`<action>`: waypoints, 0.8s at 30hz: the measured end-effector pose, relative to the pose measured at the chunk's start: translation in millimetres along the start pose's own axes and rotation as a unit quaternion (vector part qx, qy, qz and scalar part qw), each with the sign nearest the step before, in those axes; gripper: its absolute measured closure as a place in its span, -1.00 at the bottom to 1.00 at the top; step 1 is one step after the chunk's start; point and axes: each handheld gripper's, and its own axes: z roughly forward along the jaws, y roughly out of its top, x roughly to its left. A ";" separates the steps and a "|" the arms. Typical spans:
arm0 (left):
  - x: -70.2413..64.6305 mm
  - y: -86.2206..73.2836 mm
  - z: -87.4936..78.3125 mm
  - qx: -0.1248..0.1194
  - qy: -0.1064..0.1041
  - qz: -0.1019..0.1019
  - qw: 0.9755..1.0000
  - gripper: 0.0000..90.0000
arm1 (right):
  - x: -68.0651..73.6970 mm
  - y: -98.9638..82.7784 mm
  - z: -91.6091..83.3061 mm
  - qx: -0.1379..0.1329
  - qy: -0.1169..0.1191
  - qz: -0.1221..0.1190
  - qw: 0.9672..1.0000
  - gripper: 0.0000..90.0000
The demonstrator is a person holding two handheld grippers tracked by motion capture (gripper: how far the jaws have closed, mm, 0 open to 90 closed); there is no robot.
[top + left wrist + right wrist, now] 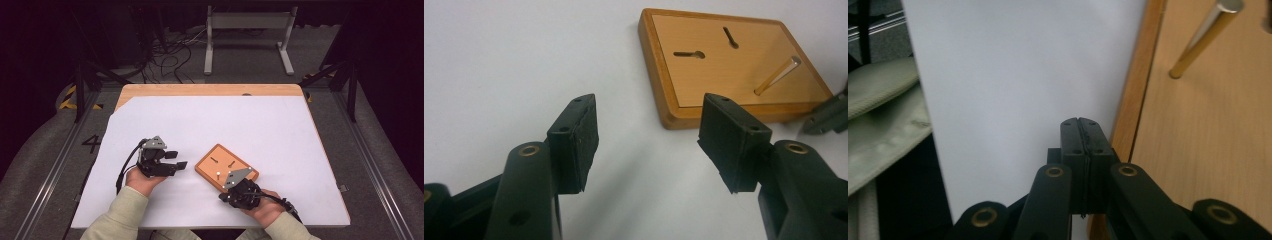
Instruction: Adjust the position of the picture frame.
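Observation:
An orange wooden board [220, 161] lies on the white sheet, near the front middle. It has two keyhole slots [689, 54] and one brass peg [776, 75] standing tilted in it. My left gripper [178, 159] rests on the sheet to the left of the board, open, with nothing between its jaws [649, 115]. My right gripper [225, 197] sits at the board's near corner, shut and empty. Its closed tips [1082, 127] lie over the sheet just beside the board's edge [1140, 100], with the peg [1205, 37] beyond them.
A white sheet [215, 120] covers most of the wooden table [210, 90]. Pale sleeves [120, 215] come in from the front edge. On the dark floor behind the table are cables and a grey metal stand [247, 22].

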 end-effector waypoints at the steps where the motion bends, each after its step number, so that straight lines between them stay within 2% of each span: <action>1: -0.1 0.0 0.1 0.000 0.000 0.000 1.000 -0.09 | -3.0 -1.5 -1.3 0.000 -0.003 0.004 1.000 1.00; 6: -0.6 -0.1 0.4 0.000 0.001 -0.001 1.000 -0.09 | -19.2 -10.3 -9.6 0.000 -0.029 0.022 0.999 1.00; 10: -0.4 0.0 0.6 0.000 0.000 0.000 1.000 -0.09 | -25.6 -15.1 -13.4 0.002 -0.046 0.010 0.999 1.00; 14: -0.3 0.0 0.6 0.000 -0.001 -0.001 1.000 -0.09 | -33.6 -20.8 -18.0 0.001 -0.059 0.014 0.998 1.00; 18: -0.3 0.1 1.4 0.002 -0.002 -0.002 1.000 -0.09 | -42.6 -27.3 -23.9 0.004 -0.084 0.029 0.996 1.00; 24: -0.2 0.6 2.3 0.004 -0.002 0.002 1.000 -0.09 | -52.4 -34.8 -29.3 0.007 -0.108 0.045 0.993 1.00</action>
